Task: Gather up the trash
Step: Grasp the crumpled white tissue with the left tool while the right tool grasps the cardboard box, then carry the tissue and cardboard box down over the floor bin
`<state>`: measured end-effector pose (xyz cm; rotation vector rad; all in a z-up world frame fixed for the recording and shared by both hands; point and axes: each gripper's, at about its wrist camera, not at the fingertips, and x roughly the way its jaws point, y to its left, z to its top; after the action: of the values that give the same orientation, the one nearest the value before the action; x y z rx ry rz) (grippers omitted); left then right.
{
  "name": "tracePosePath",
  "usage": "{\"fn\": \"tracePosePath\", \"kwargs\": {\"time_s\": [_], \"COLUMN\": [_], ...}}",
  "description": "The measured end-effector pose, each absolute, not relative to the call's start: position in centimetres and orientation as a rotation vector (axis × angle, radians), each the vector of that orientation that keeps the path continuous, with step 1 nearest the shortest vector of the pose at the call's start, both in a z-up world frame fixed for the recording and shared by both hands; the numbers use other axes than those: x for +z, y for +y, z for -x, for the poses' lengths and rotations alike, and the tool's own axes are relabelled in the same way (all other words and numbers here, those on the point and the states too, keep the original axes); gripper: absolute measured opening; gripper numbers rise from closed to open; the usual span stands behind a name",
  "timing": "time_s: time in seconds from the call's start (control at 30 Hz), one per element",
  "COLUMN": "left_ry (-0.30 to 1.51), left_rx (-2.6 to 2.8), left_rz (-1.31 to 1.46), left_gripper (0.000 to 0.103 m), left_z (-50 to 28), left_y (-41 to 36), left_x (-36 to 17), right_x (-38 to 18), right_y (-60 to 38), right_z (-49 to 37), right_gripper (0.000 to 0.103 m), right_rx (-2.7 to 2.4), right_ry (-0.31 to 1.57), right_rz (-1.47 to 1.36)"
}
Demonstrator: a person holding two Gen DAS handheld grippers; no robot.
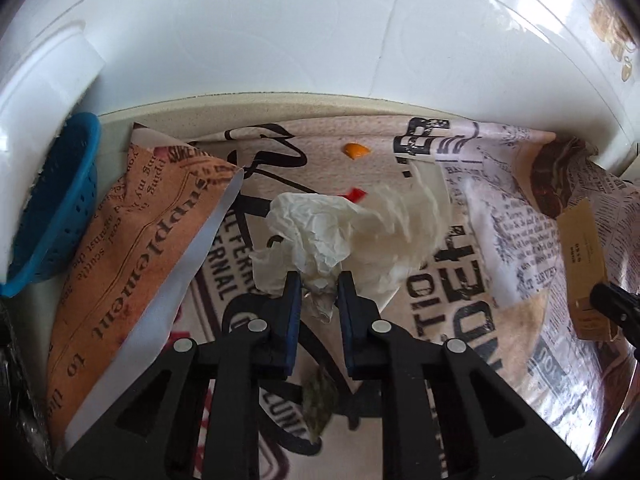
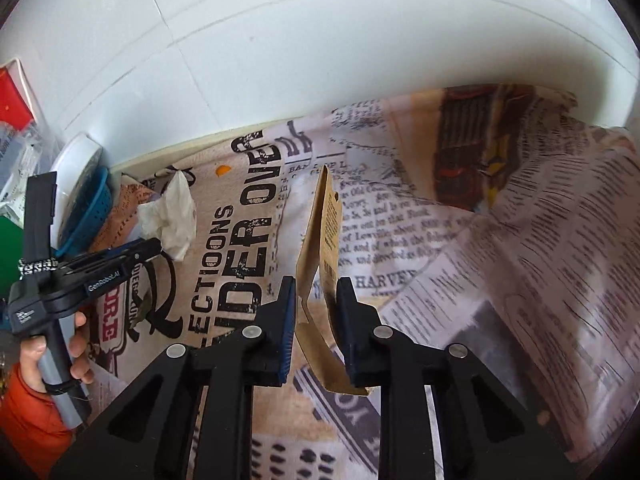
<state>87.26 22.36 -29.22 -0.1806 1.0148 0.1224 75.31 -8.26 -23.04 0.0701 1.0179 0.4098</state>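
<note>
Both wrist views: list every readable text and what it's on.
"GenRobot.AI": left claw body.
"supplement": orange part of the tablecloth.
"HARVE", cut off: tablecloth, right view.
"OVER": tablecloth, right view.
"ECTIOONS", cut off: tablecloth, right view.
Cardboard tag in the right claw: print too small to read.
Tablecloth newsprint columns: too blurred.
Tissue: no text.

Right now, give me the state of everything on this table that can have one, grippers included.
left gripper: shut on crumpled tissue
crumpled tissue: pinched at its lower edge
right gripper: shut on cardboard tag
cardboard tag: bent, standing upright between the pads
blue basket: tipped on its side
tablecloth: wrinkled
</note>
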Motion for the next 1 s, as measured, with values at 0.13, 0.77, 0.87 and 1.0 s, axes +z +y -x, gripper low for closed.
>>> {"fn": "tracePosePath", "kwargs": {"time_s": [0.13, 0.77, 0.87, 1.0], "left_ry": [0.972, 0.681, 0.649, 0.632], "left_rx": [0.13, 0.259, 0.255, 0.259], "left_rz": [0.178, 0.203, 0.191, 0.156], "left_gripper": [0.016, 0.016, 0.016, 0.016], "left_z": [-85.1, -63.5, -60.1, -55.8], "left_y": [20.6, 12.1, 11.6, 11.9], "left_x": [-26.8, -10.9, -9.6, -9.4], "right_x": [-21.4, -8.2, -6.8, -5.7], "right_y": [-9.4, -15.8, -15.7, -15.1], "right_z": [-73.5, -58.3, -55.9, -51.8], "right_gripper": [0.018, 0.018, 0.018, 0.019], "right_rx": [0.411, 0.575, 0.591, 0.588], "right_ry": [0.988, 0.722, 0.691, 0.661], "right_rz": [-0.087, -0.059, -0.074, -0.081]}}
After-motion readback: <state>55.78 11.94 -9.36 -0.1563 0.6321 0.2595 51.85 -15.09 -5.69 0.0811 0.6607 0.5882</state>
